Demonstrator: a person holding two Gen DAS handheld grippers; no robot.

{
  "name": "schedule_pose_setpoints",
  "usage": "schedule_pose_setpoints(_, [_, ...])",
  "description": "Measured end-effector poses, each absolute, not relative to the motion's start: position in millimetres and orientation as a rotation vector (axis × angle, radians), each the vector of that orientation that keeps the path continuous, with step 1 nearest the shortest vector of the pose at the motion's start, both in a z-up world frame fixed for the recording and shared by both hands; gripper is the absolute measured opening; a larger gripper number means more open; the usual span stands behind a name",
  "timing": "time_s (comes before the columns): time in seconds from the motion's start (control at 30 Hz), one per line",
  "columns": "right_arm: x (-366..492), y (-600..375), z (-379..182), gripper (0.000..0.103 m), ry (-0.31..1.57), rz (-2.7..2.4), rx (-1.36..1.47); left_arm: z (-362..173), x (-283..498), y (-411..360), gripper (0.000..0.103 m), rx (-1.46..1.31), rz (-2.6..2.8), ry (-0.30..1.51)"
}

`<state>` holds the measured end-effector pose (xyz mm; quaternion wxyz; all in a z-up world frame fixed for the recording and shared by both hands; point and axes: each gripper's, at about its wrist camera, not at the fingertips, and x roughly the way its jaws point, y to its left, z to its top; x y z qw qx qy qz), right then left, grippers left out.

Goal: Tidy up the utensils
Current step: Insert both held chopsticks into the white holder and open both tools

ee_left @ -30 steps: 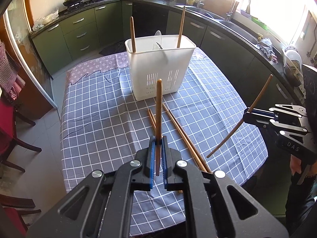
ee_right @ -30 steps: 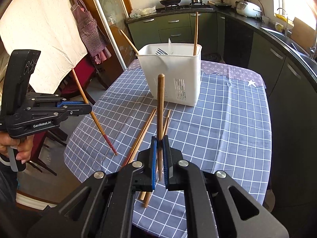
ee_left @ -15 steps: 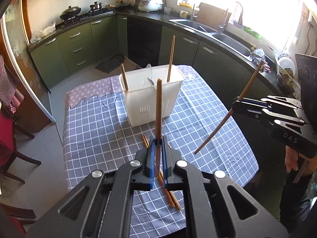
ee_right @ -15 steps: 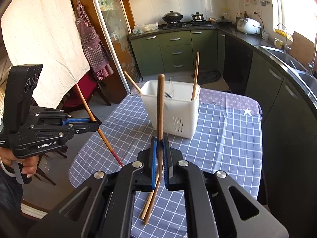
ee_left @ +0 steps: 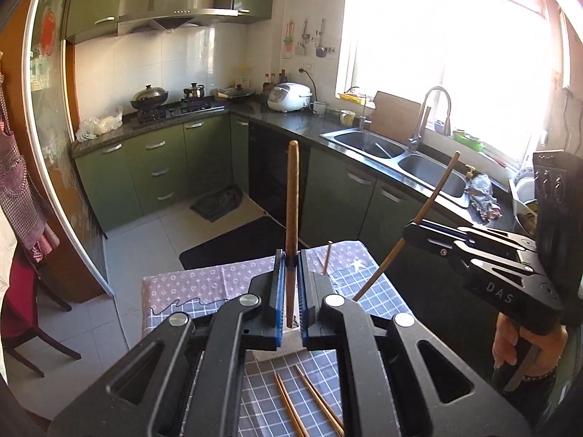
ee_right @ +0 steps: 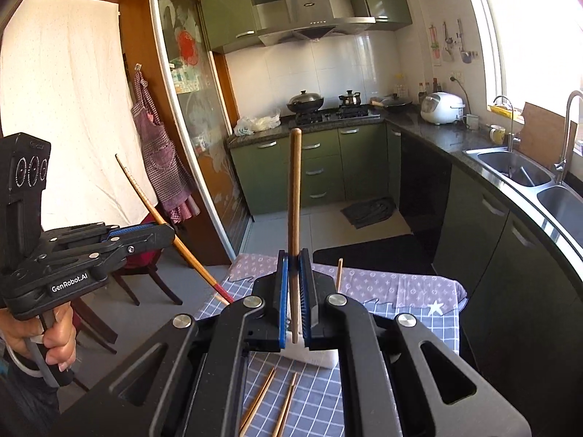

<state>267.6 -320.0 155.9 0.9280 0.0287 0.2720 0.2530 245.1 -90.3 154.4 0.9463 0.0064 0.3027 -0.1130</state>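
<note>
Left gripper (ee_left: pixel 290 291) clenched on a chopstick (ee_left: pixel 292 218), held upright with the long end above the jaws; right gripper (ee_right: pixel 294 291) likewise clamped on a second chopstick (ee_right: pixel 294 218), also vertical. Both raised above the checked tablecloth (ee_right: pixel 419 313), just over the white utensil holder (ee_right: pixel 320 358), mostly hidden behind the fingers, with one stick tip (ee_right: pixel 339 273) already poking up from it. Vertical hold probably meant for dropping straight into the holder; loose chopsticks (ee_left: pixel 302 404) lying flat on the cloth, not yet collected.
</note>
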Motion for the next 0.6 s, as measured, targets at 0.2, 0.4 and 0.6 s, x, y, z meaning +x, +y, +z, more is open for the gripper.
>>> schedule_pose_setpoints(0.2, [314,-299,110,0.007,0.653,0.484,0.033,108,287,-96,0.006,0.021,-0.179,0.728])
schedule_pose_setpoints(0.4, [330,-285,71,0.007,0.742,0.488,-0.005,70,308,-93,0.007,0.026,-0.150,0.849])
schedule_pose_setpoints(0.6, [318,-285,74,0.013,0.725,0.497,-0.009,71,303,-92,0.027,0.015,-0.153,0.851])
